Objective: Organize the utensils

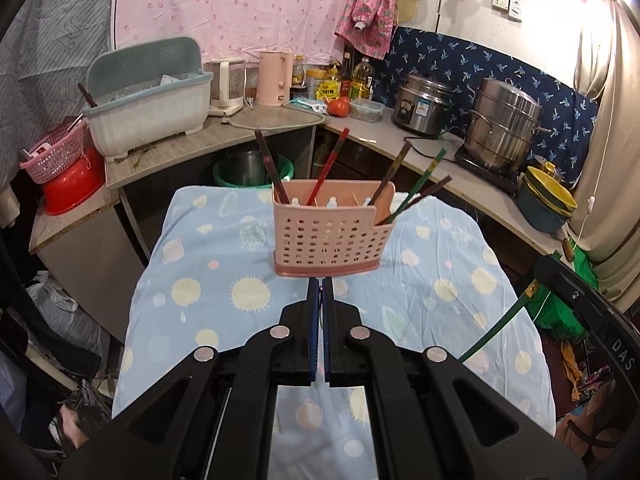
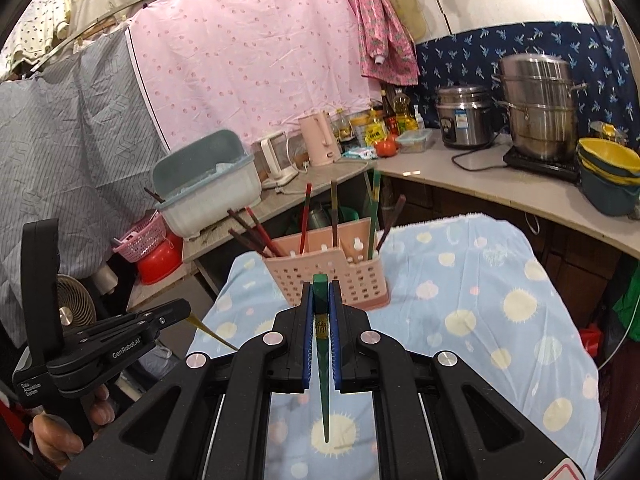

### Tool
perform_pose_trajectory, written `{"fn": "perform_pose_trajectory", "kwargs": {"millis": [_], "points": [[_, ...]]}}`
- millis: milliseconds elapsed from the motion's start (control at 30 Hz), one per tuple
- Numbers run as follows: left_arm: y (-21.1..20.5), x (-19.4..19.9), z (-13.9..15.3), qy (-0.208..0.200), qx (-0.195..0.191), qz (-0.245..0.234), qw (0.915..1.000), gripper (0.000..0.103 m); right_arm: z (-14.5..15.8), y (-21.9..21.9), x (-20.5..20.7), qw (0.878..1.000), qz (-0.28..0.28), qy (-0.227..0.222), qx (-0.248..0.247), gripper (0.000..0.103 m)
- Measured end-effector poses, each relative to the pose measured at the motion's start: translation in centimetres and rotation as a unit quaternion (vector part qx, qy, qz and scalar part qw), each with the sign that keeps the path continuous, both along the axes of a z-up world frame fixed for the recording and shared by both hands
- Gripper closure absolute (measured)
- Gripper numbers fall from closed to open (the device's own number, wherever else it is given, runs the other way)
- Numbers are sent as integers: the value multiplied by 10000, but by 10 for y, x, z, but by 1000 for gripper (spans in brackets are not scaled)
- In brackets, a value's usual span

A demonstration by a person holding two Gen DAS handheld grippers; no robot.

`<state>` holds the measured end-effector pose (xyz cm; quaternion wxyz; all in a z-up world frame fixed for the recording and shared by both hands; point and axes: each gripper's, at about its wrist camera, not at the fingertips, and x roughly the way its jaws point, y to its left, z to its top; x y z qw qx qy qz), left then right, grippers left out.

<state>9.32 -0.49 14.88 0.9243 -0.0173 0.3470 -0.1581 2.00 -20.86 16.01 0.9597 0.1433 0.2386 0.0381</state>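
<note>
R gripper jaws pinching green chopstick; L gripper jaws pressed together, maybe w/ chopstick. Next: aim at pink basket, drop in.

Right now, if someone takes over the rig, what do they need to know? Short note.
Left hand-held gripper: shut. The right wrist view shows a thin yellowish stick at its tip; I cannot tell whether it is gripped.
Right hand-held gripper: shut on a green chopstick, held above the cloth-covered table.
Pink holder: upright on the cloth, ahead of both grippers.
Done: several chopsticks already stand in the holder.
Left: drop the green chopstick into the holder. I see no other loose utensils on the cloth.
</note>
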Motion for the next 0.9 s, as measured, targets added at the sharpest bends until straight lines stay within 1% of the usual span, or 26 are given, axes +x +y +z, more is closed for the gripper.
{"fn": "perform_pose_trajectory", "kwargs": {"millis": [300,433,533,633,733,900], "points": [[-1,32,45,-466,60,108,9988,102,51,-10,39,9978,-215,-620,-53,96],[-6,50,62,-628,78,127,9979,102,72,-14,60,9947,-340,-967,82,96],[-10,65,70,-714,82,161,9973,102,85,-16,75,9910,-479,-1234,211,96],[-14,79,73,-753,86,171,9970,102,92,-16,92,9875,-559,-1449,277,96],[-17,92,75,-841,127,205,9962,102,94,-12,109,9857,-616,-1545,283,96],[-19,115,72,-900,133,299,9954,102,87,-7,138,9858,-631,-1530,269,96]]}}
